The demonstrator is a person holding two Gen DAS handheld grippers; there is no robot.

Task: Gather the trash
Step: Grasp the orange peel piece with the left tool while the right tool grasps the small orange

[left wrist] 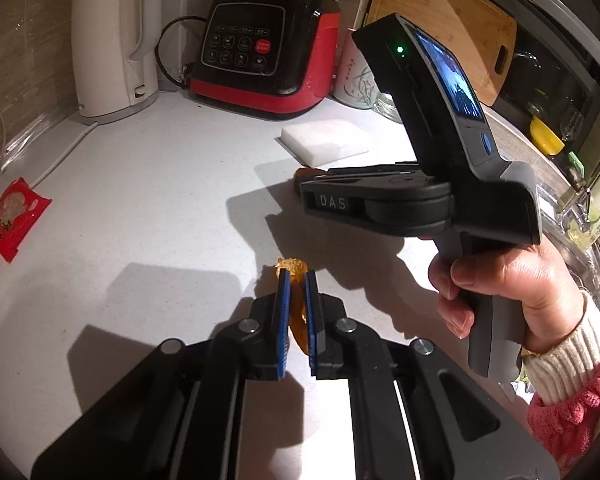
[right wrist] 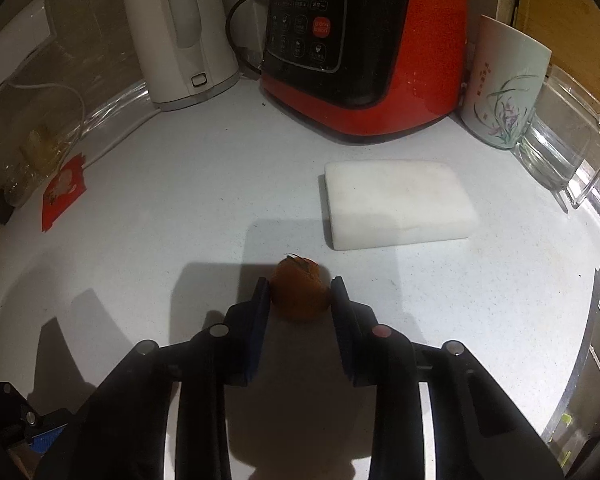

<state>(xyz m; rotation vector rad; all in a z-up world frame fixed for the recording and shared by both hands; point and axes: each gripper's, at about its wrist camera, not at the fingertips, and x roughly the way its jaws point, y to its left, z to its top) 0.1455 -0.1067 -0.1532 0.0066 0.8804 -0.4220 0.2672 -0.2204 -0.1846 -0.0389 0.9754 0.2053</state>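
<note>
Left gripper [left wrist: 297, 280] clamped on an orange peel [left wrist: 296, 320]; right gripper [right wrist: 300, 286] jaws straddle a brownish scrap [right wrist: 299, 294], possibly touching it, beside a white sponge [right wrist: 396, 204]

One kettle [right wrist: 180, 32], one blender [right wrist: 364, 48], one sponge [right wrist: 396, 204], two orange peels [right wrist: 300, 296].

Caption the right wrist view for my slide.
Right hand-held gripper straddles an orange peel beside a white sponge.

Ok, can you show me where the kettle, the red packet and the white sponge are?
kettle [right wrist: 180, 36], right wrist view, on its white body.
red packet [left wrist: 16, 218], left wrist view, on the middle of the wrapper.
white sponge [right wrist: 396, 204], right wrist view, on its top face.
</note>
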